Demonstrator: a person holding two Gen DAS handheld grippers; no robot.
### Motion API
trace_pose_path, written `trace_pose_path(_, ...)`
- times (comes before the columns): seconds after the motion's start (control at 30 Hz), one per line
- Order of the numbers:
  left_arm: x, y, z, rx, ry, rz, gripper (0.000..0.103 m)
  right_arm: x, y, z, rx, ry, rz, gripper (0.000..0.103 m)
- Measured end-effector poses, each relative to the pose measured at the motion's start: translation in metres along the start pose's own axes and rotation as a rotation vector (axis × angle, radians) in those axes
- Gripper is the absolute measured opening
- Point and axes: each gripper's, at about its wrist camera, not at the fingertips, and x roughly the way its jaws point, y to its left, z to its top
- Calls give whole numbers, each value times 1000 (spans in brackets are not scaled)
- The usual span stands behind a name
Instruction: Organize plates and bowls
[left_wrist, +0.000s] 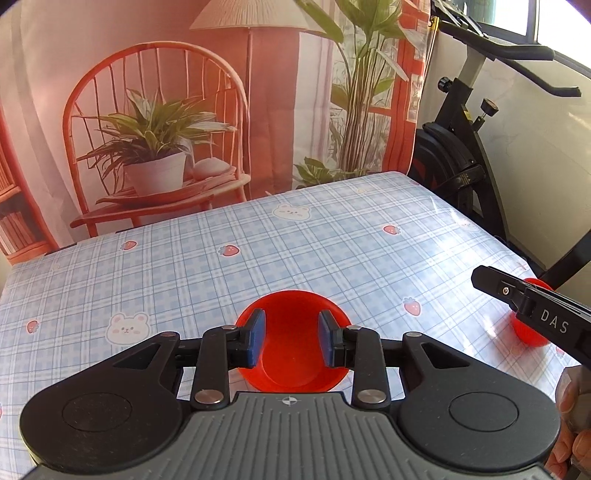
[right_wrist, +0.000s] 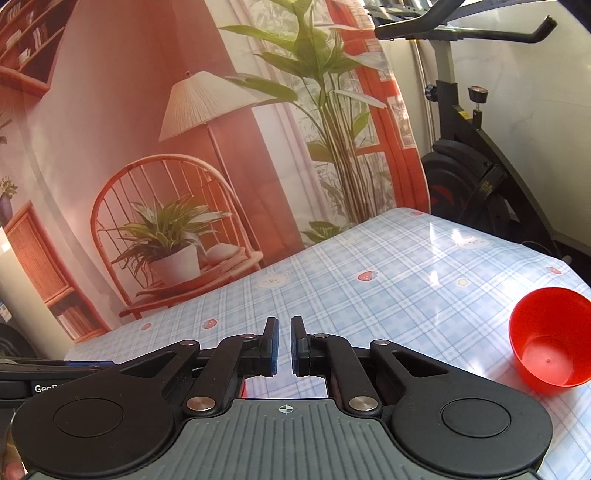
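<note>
In the left wrist view a red bowl (left_wrist: 291, 341) stands upright on the checked tablecloth (left_wrist: 258, 254), right in front of my left gripper (left_wrist: 291, 338). The left gripper is open, its blue pads hovering over the bowl's opening, touching nothing. A second red bowl (left_wrist: 532, 317) sits near the right table edge, partly hidden by my right gripper's body (left_wrist: 532, 306). In the right wrist view that bowl (right_wrist: 550, 341) stands upright at the right, apart from my right gripper (right_wrist: 284, 343). The right gripper's pads are nearly together with a narrow gap and hold nothing.
A printed backdrop (left_wrist: 184, 110) with a chair, lamp and plants hangs behind the table's far edge. A black exercise bike (left_wrist: 469, 147) stands beyond the right edge. A sliver of red (right_wrist: 242, 389) shows under the right gripper's body.
</note>
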Motion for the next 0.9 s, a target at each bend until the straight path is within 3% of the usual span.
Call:
trace_pose_path(0.2,-6,-31,8,12,-31,-63,43,-25,-39,12,22,-26,-36,9)
trace_pose_path(0.5,20,-94,12,74,-36,-190,44,-55,-117,10,23,-68,-196,14)
trace_pose_path(0.67,47,-135,10,98,-8,-288,44,-60,-162,4,43,-57,-305,14)
trace_pose_path(0.9,94,-185,3,127,36,-382,44,-51,-200,-7,82,-37,-387,16)
